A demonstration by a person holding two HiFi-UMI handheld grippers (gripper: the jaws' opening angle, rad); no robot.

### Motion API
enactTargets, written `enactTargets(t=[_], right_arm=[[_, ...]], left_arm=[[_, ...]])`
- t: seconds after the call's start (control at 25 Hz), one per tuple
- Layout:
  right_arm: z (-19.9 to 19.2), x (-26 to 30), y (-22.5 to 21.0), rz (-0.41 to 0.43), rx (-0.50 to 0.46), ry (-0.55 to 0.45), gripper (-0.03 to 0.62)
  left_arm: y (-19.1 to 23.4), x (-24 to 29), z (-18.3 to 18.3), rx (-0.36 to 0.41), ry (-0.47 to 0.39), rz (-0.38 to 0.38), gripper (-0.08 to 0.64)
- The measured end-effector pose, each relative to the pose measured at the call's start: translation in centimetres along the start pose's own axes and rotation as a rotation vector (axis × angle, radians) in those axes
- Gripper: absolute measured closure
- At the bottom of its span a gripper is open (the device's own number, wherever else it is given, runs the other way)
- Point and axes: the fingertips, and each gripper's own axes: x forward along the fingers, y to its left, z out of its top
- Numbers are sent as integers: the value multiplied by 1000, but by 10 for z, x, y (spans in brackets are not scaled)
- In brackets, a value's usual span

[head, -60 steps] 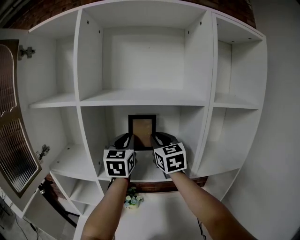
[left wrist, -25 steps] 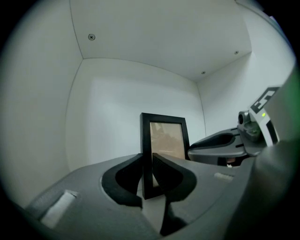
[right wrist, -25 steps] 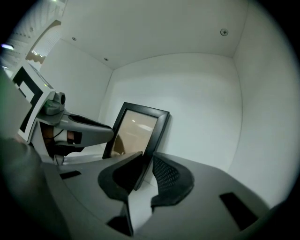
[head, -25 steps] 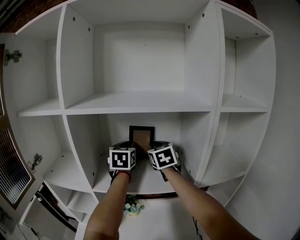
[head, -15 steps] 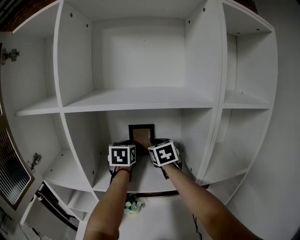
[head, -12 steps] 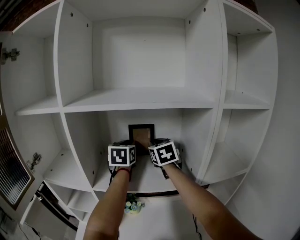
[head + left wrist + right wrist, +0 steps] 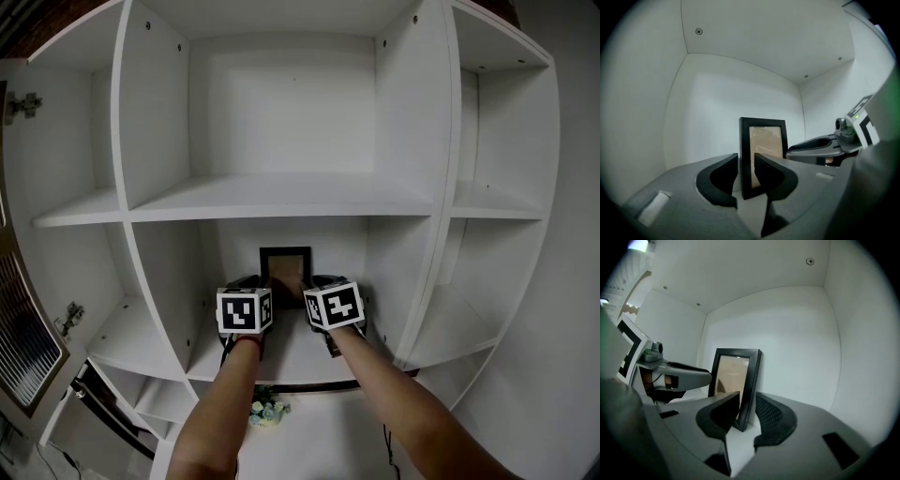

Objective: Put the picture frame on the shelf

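Observation:
A black picture frame with a brownish pane stands upright on the white shelf board of the middle compartment, close to the back wall. My left gripper straddles the frame's left edge. Its jaws are opening, with thin gaps on both sides of the edge. My right gripper straddles the frame's right edge. Those jaws are also opening and stand just off the wood. Each gripper shows in the other's view, the right gripper and the left gripper.
The white cabinet has several compartments. An upper shelf runs right above my hands, and side walls close in the compartment. A cabinet door hangs at far left. A small bunch of flowers lies below the shelf.
Since the earliest frame the grippers and the frame have moved deeper into the compartment. Over the last second they stay almost still; the right marker cube has shifted slightly right.

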Motion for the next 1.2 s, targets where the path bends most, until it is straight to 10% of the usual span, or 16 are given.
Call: enactTargets(t=[1.2], right_arm=[[28,-61,34,87,-12,-116,495]], left_arm=[[-38,-59,26,99,-114,-44,465]])
